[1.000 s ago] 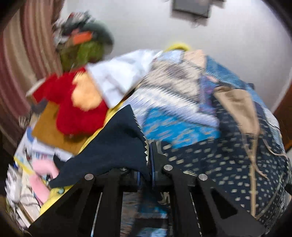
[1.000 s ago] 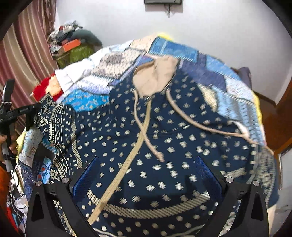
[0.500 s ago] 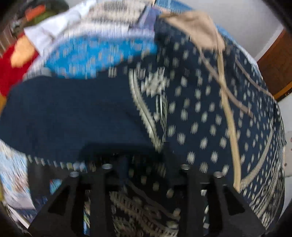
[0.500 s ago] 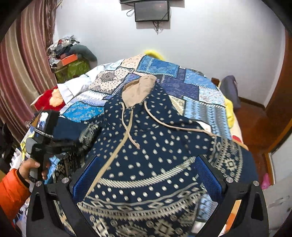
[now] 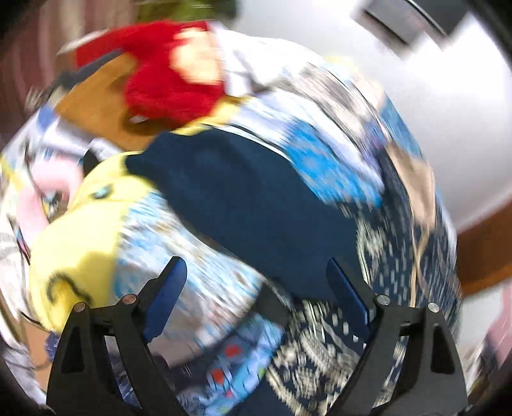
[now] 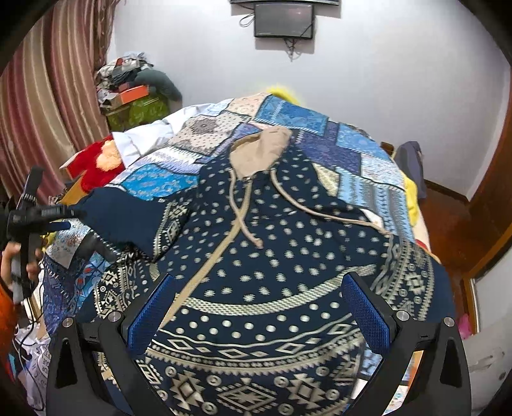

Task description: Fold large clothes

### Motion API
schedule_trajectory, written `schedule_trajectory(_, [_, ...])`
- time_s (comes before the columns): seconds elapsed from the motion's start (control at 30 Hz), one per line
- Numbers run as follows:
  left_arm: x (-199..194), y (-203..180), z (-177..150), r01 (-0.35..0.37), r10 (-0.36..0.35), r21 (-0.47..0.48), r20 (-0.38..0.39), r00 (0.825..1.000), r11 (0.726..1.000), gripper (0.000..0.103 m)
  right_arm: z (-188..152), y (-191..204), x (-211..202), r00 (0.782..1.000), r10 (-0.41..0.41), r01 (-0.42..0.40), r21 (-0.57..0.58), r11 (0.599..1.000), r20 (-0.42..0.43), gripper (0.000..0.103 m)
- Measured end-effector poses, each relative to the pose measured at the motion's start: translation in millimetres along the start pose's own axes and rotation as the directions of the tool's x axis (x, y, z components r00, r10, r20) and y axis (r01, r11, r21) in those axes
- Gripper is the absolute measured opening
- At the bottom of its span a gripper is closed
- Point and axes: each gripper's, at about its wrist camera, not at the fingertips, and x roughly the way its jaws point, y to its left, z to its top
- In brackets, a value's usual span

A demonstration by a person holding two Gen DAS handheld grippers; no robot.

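Note:
A navy hoodie with cream dots and a beige hood lies front-up on the patchwork bed. Its left sleeve is turned over with the plain navy inside up, and shows in the blurred left wrist view. My left gripper is open and empty just short of that sleeve; it also shows at the left edge of the right wrist view. My right gripper is open and empty above the hoodie's patterned hem.
A red plush toy and a white pillow lie at the bed's left side. A clutter pile stands by the striped curtain. A wall screen hangs behind. A wooden door frame is on the right.
My left gripper has let go of the sleeve, opened and pulled back to the left. The sleeve now lies on the bed. The right gripper stayed open over the hem.

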Motion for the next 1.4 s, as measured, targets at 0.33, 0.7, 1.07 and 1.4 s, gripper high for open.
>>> schedule_trajectory(0.33, [53, 4, 53, -0.124, 0.126, -0.053, 0.036, 0.991, 0.991, 0.006, -1, 15, 8, 0.999, -0.029, 0.031, -0.043, 0.999, 0.042, 0.103])
schedule_trajectory(0.7, [-30, -193, 34, -0.091, -0.02, 0.41, 0.257, 0.966, 0.907, 0.002, -11, -40, 6, 0.996, -0.084, 0.083, 0.112, 0.99, 0.012, 0.103])
schedule_trajectory(1.07, [-28, -404, -109, 0.131, -0.268, 0.769, 0.054, 0.962, 0.625, 0.002, -27, -96, -51, 0.987, -0.129, 0.103, 0.234, 0.967, 0.097, 0.103])
schedule_trajectory(1.4, [75, -413, -238, 0.303, -0.004, 0.813, -0.347, 0.938, 0.498, 0.008, -66, -152, -68, 0.979, -0.204, 0.192, 0.301, 0.934, 0.009, 0.103])
